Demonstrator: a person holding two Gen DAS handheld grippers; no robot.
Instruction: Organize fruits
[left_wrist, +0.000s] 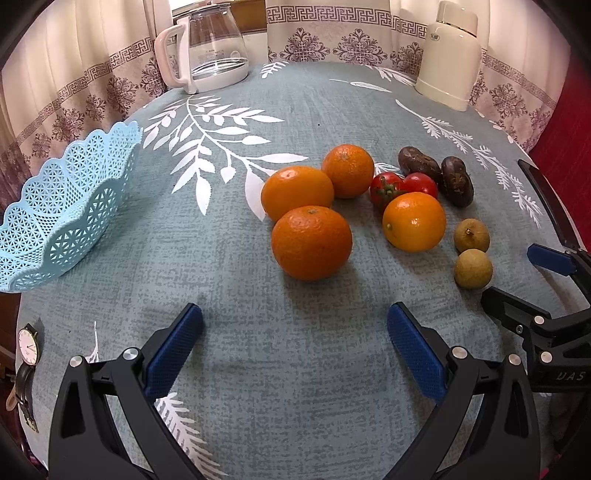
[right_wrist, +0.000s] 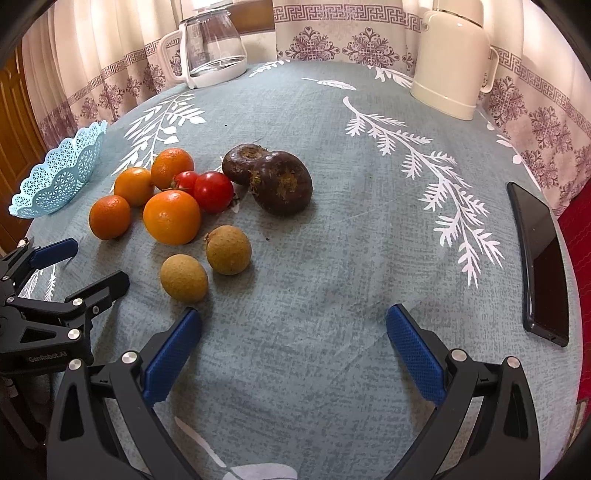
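Fruits lie loose mid-worktop, ahead of two sets of wide-spread, empty fingers: left gripper (left_wrist: 294, 325) faces the round orange tangerines (left_wrist: 311, 242), right gripper (right_wrist: 293, 325) the small tan longans (right_wrist: 184, 277). Tangerines look firm and light, likely best pinched across the middle; glossy red tomatoes (right_wrist: 213, 191) seem soft, slippery. The pale blue lattice plastic basket (left_wrist: 62, 206) sits at the left edge, open grey leaf-print cloth (right_wrist: 332, 229) between; a black phone (right_wrist: 541, 266) nears the right rim.
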